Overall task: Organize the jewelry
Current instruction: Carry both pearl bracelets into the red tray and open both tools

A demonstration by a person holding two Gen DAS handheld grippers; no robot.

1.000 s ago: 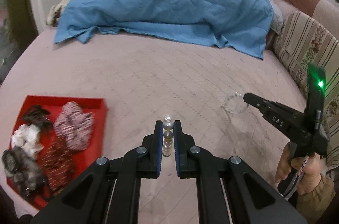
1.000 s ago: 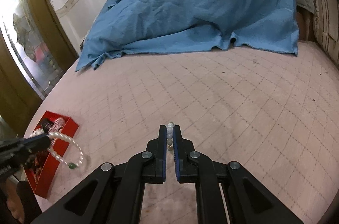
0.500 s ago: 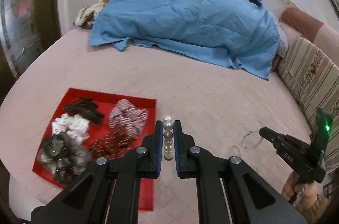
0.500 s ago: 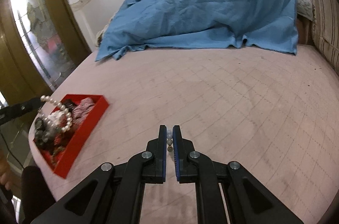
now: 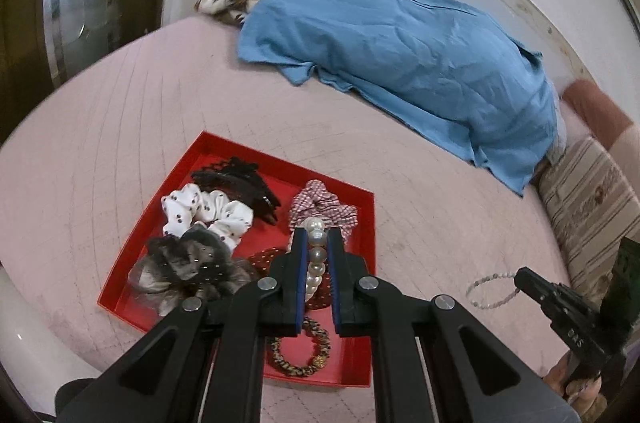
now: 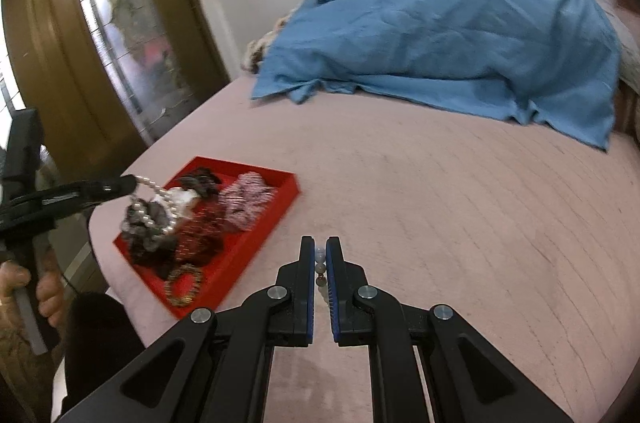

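Observation:
My left gripper (image 5: 317,237) is shut on a white pearl bracelet (image 5: 314,263) and holds it above the red tray (image 5: 362,215); from the right wrist view the bracelet (image 6: 156,203) hangs over the tray (image 6: 256,243). My right gripper (image 6: 320,249) is shut on a thin bracelet of small grey beads (image 6: 320,265), which hangs as a loop in the left wrist view (image 5: 490,291), above the pink bed to the right of the tray. The tray holds several scrunchies, a black hair claw (image 5: 240,183) and a brown beaded bracelet (image 5: 300,349).
A blue sheet (image 5: 400,51) covers a heap at the back of the pink quilted bed (image 6: 440,183). A striped cushion (image 5: 592,199) lies at the right. A glazed wooden door (image 6: 100,35) stands beyond the bed's left edge.
My left gripper has moved left with the pearl bracelet and now hangs it over the tray. My right gripper has followed toward the tray with the small bead bracelet.

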